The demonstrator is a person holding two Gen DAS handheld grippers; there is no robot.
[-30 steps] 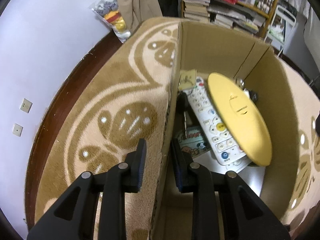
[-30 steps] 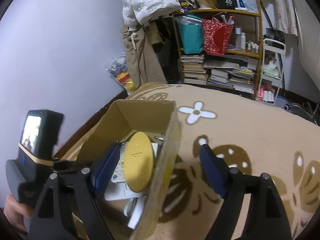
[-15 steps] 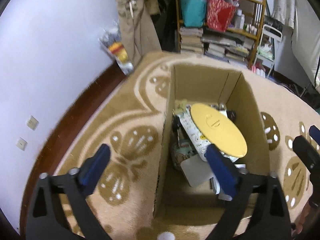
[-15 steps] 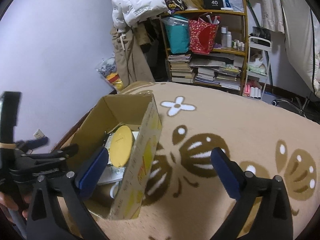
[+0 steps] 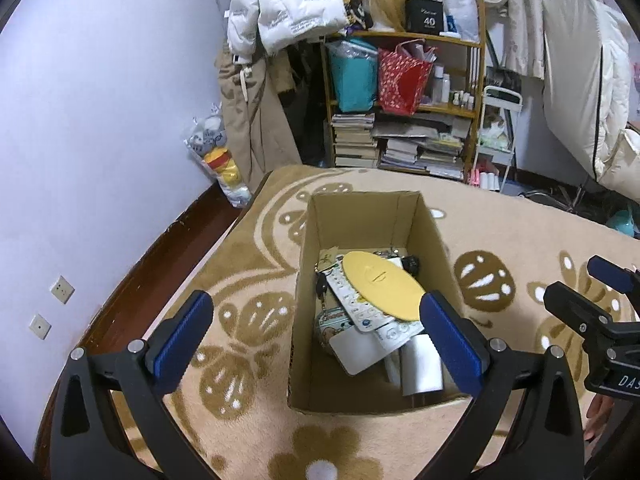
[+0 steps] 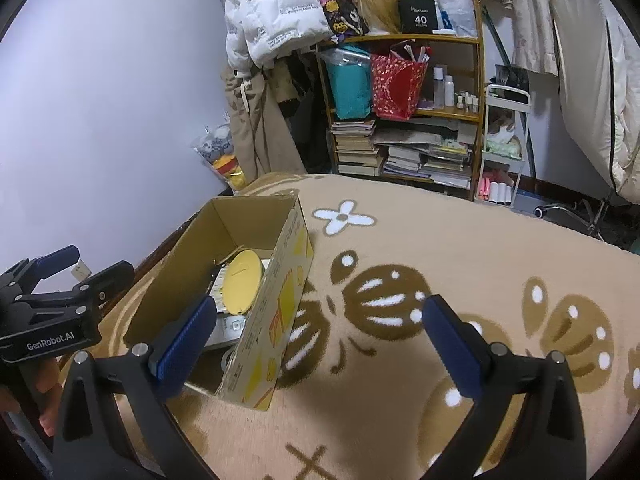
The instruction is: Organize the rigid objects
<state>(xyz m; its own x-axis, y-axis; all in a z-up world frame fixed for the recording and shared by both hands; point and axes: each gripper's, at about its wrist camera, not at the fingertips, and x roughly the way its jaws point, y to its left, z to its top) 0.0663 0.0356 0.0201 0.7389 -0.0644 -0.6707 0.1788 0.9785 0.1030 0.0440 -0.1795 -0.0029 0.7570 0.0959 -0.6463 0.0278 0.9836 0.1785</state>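
Note:
An open cardboard box (image 5: 305, 280) stands on the patterned carpet. A round yellow lid (image 5: 380, 286) lies on top inside it, over a white remote (image 5: 352, 302), a cartoon tin (image 5: 327, 322), a white flat card (image 5: 360, 350) and a white roll (image 5: 421, 364). My left gripper (image 5: 316, 304) hangs open well above the box's near end, holding nothing. My right gripper (image 6: 320, 308) is open and empty over the carpet, to the right of the box (image 6: 280, 312). The yellow lid (image 6: 242, 284) shows there too. Each gripper appears in the other's view: the right gripper (image 5: 580, 284), the left gripper (image 6: 90, 267).
A crowded bookshelf (image 5: 400, 128) with bags and stacked books stands at the back, with coats (image 5: 256, 112) hanging to its left. A bag of plush toys (image 5: 218, 160) leans on the wall. A white cart (image 5: 496, 140) is at the back right. Dark floor borders the carpet's left edge.
My left gripper, nearly shut around the box's left wall a second ago, has opened wide and pulled back and up. The right gripper has also drawn back from the box's right wall.

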